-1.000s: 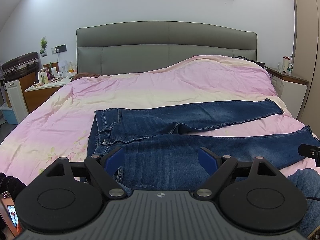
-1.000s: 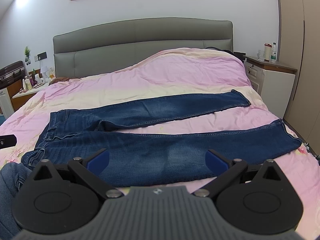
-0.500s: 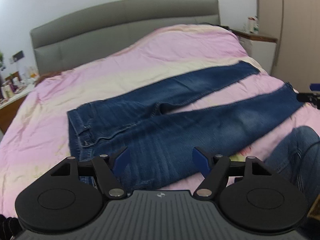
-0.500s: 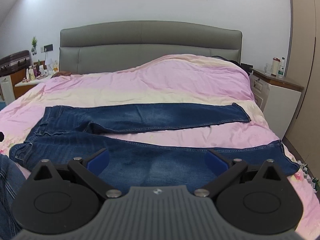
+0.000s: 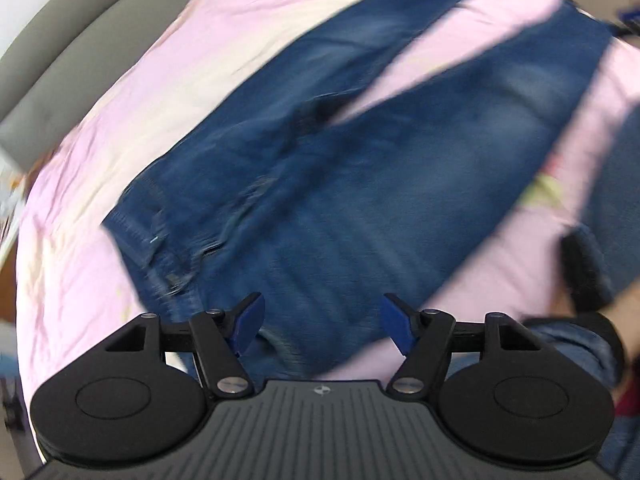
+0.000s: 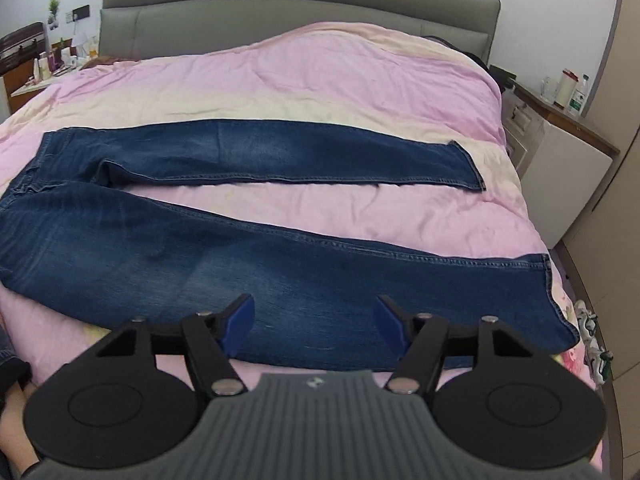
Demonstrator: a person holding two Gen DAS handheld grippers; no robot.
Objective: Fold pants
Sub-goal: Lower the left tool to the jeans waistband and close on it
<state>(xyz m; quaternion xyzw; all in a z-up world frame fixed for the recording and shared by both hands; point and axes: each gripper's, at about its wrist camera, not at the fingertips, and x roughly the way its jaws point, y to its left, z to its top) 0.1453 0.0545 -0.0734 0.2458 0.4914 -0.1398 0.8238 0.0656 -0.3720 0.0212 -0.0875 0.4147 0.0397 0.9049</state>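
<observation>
The pants, dark blue jeans, lie spread flat on the pink cover of the bed. Their long axis runs across the bed, from one side to the other and parallel to the grey headboard. In the right wrist view the waist is at the left side and both leg ends point to the right, toward the white nightstand. The two legs are apart in a narrow V shape: the far leg lies almost straight across, and the near leg goes a little diagonal toward the near right corner of the bed, with a strip of pink cover between them.

The right hand-held gripper is above the near leg, around its middle part, close to the near edge of the pants. Its blue fingers stand wide apart and hold nothing.

The left wrist view is tilted and blurred. The left hand-held gripper is above the waist end of the pants, near the hip on the near side. Its blue fingers are also spread wide and hold nothing; whether they touch the cloth I cannot tell. In this view the legs run away to the upper right.
</observation>
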